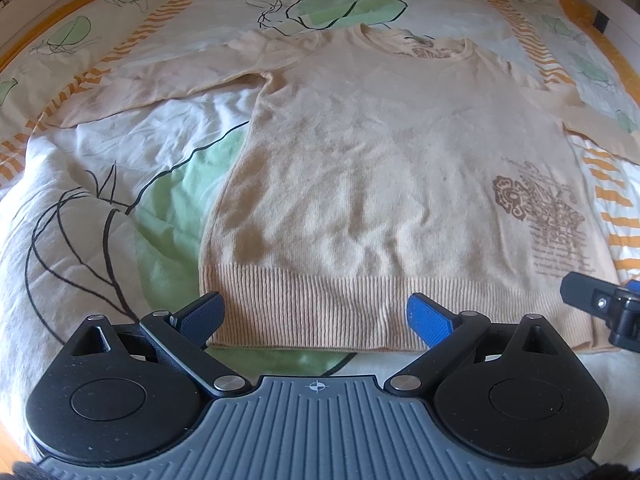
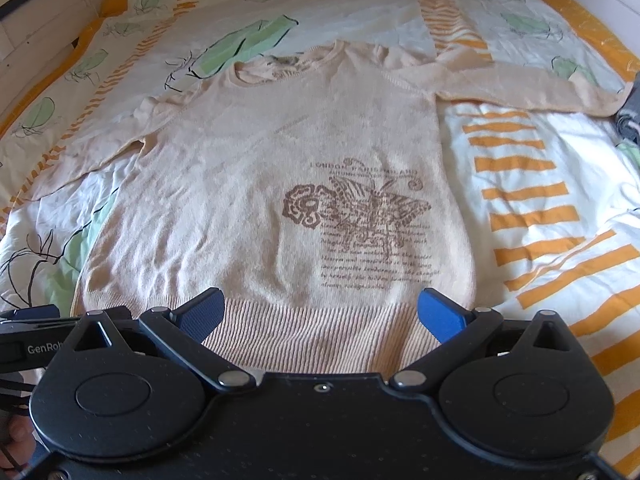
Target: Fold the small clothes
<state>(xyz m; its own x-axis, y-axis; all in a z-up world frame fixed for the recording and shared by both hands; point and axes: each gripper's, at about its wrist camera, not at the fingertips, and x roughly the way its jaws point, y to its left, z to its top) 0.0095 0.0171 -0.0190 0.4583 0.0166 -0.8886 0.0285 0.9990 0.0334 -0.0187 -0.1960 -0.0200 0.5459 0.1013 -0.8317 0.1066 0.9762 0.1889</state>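
Held left gripper point(image 1: 314, 304) at the sweater's near edge, jaws spread wide, clamped on nothing. Held right gripper point(image 2: 322, 296) likewise further along that same edge, jaws apart and empty, just beside the sweater's near right corner.

Found sweater point(image 1: 360, 160) lying flat and face up in the middle of the bedspread point(image 1: 100, 200), hem point(image 2: 312, 320) nearest, neck farthest. Noted brown print point(image 2: 352, 216) on the sweater's lower right. Saw left sleeve point(image 1: 160, 80) stretched out sideways from the sweater and right sleeve point(image 2: 520, 88) stretched the other way. Spotted grey cloth point(image 2: 628, 116) just beyond the sweater's right cuff. Judged folding not yet begun.

Judged several ways of going wrong from here:
- Pinching the bedspread together with the hem, owing to soft, creased bedding directly under the sweater.
- Catching only the top layer of knit, then dragging front away from back and bunching the body.
- Lifting the two sides of the sweater unevenly, ending in a skewed fold line.
- Leaving the sleeves spread out, so trailing beyond the sweater's body after a lengthwise fold.
- Stretching the loose knit by pulling hard at the ribbing.
- Brushing the grey cloth while gathering the sweater's right sleeve.
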